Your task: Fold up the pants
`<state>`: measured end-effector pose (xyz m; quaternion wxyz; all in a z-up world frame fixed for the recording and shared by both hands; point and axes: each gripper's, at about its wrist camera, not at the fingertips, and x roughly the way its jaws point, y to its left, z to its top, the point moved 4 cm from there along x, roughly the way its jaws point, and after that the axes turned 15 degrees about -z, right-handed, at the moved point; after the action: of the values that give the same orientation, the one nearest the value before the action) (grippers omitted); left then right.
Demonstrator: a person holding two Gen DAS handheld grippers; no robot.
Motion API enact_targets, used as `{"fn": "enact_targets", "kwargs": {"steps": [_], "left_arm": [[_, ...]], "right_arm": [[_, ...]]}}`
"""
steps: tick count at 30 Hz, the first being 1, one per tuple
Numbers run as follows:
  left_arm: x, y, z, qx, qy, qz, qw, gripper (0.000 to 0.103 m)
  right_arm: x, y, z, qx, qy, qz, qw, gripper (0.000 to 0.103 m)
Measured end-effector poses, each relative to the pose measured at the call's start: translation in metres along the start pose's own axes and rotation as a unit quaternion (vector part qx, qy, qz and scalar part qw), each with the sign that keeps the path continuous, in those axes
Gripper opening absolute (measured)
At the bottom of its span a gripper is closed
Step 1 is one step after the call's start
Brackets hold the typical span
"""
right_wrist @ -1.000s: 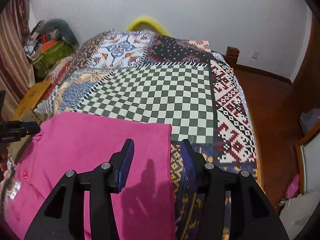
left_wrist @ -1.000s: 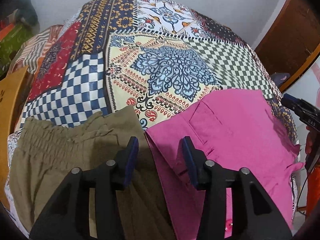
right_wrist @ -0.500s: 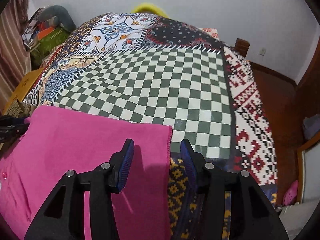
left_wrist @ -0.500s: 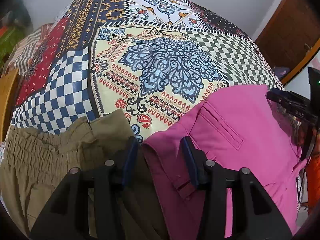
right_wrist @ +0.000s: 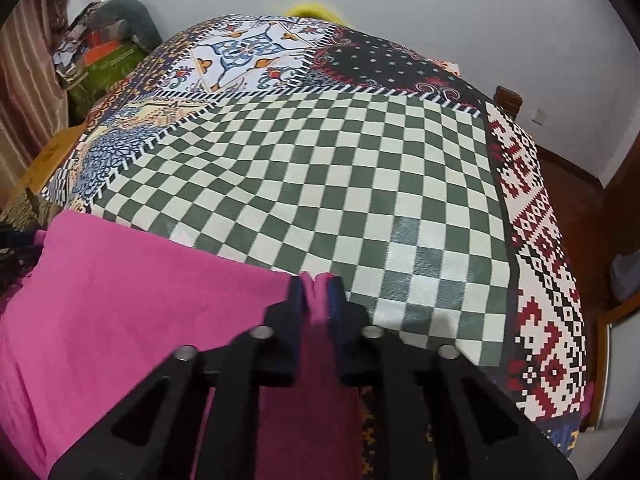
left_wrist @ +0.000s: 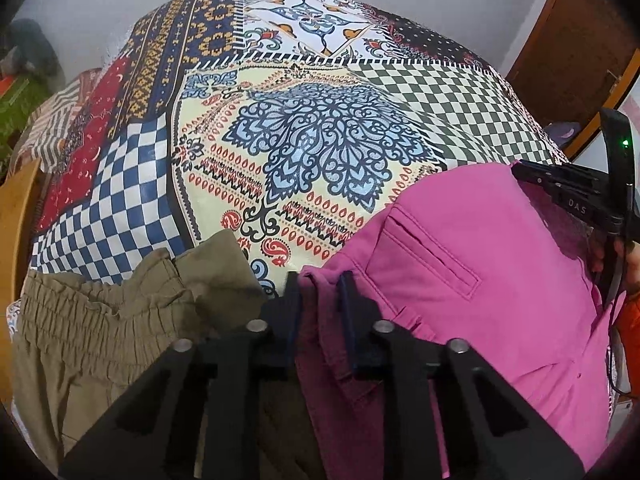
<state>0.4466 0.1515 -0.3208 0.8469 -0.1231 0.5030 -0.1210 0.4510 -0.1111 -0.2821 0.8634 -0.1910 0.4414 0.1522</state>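
Pink pants (left_wrist: 472,264) lie flat on the near edge of a patchwork bed cover (left_wrist: 320,144), with a welt pocket showing. My left gripper (left_wrist: 319,284) is shut on the pants' waistband corner at their left end. My right gripper (right_wrist: 316,288) is shut on the hem corner of the pink pants (right_wrist: 128,304) at their right end, over the green checked patch (right_wrist: 320,184). The right gripper also shows in the left wrist view (left_wrist: 568,196), at the pants' far right.
Olive pants (left_wrist: 108,320) with an elastic waist lie bunched just left of the pink ones. A wooden board (left_wrist: 16,216) stands at the bed's left edge. Clutter (right_wrist: 100,52) sits at the far left; wooden floor (right_wrist: 568,184) lies right of the bed.
Both grippers moved forward and down onto the pink pants and closed: the left on the waistband corner, the right on the hem corner. They were open before.
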Motion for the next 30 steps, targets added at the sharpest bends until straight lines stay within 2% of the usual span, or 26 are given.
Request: {"fn": "enact_targets", "kwargs": {"steps": [5,9,16,24,30], "left_arm": [[-0.004,0.003,0.002,0.000,-0.002,0.004,1.0000,0.010],[-0.022,0.003,0.012,-0.010,-0.022,-0.001,0.9997,0.007],[-0.049,-0.018,0.026,0.021,-0.045,0.021,0.9986,0.006],[-0.095,-0.039,0.019,0.010,-0.063,-0.018,0.9978,0.006],[-0.129,-0.066,0.005,0.025,-0.075,-0.024,0.9966,0.006]], "right_arm": [[-0.009,-0.003,0.001,0.003,-0.010,-0.002,1.000,0.006],[-0.026,-0.015,0.007,0.019,-0.026,-0.006,0.999,0.006],[-0.066,-0.033,0.024,0.053,-0.059,-0.010,0.997,0.005],[-0.109,-0.046,0.016,0.091,-0.071,0.012,0.993,0.005],[-0.147,-0.049,-0.001,0.111,-0.081,0.020,0.990,0.005]]}}
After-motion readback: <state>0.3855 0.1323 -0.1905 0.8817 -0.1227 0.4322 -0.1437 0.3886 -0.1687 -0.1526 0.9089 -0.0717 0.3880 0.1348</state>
